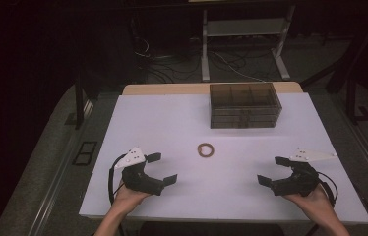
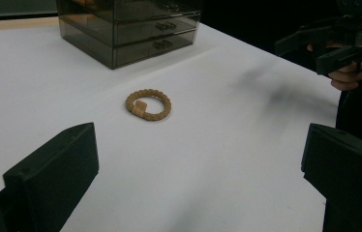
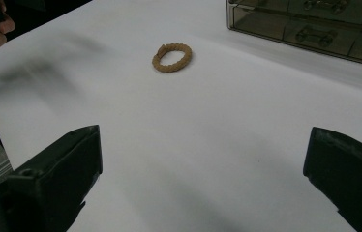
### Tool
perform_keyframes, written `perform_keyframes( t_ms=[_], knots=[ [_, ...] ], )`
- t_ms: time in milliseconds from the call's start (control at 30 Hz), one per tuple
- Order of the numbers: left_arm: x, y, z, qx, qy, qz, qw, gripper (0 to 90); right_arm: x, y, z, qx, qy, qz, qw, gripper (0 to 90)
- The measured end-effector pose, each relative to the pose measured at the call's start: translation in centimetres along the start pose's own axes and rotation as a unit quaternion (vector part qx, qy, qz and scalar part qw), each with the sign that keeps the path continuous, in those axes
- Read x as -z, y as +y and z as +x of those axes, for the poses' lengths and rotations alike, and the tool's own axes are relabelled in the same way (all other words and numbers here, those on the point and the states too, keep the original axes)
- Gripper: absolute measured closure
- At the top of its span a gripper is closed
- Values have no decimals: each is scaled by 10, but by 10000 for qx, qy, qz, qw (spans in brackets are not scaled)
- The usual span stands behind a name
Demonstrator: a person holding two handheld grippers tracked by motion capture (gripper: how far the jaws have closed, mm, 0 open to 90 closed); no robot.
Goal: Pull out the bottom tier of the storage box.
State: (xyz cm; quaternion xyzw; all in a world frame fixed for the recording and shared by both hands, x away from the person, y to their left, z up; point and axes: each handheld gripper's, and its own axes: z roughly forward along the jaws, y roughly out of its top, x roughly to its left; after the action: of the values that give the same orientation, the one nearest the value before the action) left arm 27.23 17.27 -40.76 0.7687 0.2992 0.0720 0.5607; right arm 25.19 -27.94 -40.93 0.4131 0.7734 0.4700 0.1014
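We have a white table [image 1: 147, 128] with a smoky see-through drawer box [image 1: 243, 104] at the far middle, and the bracelet [image 1: 205, 150] lying flat on bare tabletop in front of the box, well apart from it and roughly midway between both tools. Left gripper [image 1: 165, 168] sits near the front left with jaws wide apart, nothing between them; right gripper [image 1: 270, 169] near the front right, same, jaws spread and empty. Neither touches the bracelet. We judge the bracelet light, a braided tan ring [image 2: 148, 104], likely cord or rubbery, so it may flex a little and skid on the smooth top if nudged sideways. Best hold, we think, is across the band on a plain stretch, one jaw inside the loop, one outside; the small blocky clasp [image 2: 140, 108] gives a thicker spot but may twist. It lies low, so the jaws need to come right down to the surface. Hard to tell: the material, whether the clasp opens, what sits in the drawers [image 3: 314, 34] behind tinted walls. The room beyond the table is too dark to read.
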Motion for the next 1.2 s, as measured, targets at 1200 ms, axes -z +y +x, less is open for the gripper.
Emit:
perform_keyframes(
  t_ms=[1200],
  knots=[
    [1, -3, 2, 145, 115, 37, 9998, 0, -1, 23, -7, -257, 157, 114, 9995, 0]
  ],
)
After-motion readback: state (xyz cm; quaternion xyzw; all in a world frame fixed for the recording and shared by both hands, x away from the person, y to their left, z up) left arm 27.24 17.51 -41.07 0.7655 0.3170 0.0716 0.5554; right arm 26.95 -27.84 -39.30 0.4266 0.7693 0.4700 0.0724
